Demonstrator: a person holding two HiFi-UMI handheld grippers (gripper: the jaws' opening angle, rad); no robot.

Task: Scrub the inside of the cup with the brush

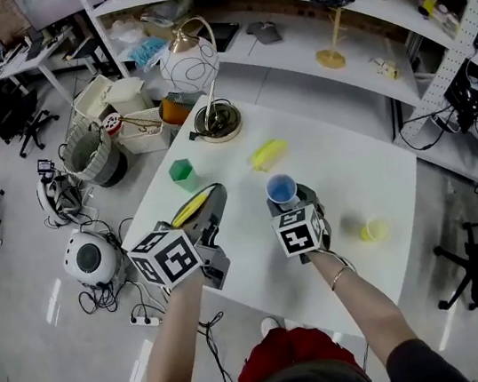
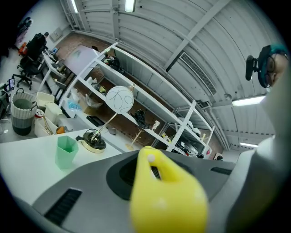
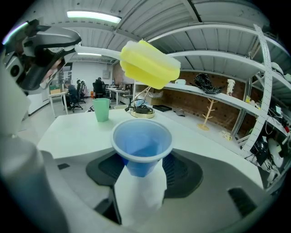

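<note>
A blue plastic cup stands upright, mouth up and empty, with my right gripper shut on it above the white table. My left gripper is shut on a yellow brush handle, left of the cup and apart from it. A yellow blocky piece shows just beyond and above the cup's mouth, outside it. I cannot tell how it joins the handle.
A green cup stands at the table's far left. Behind it is a lamp with a gold base. A small yellow-green thing lies right of my right hand. Bins and cables crowd the floor at left.
</note>
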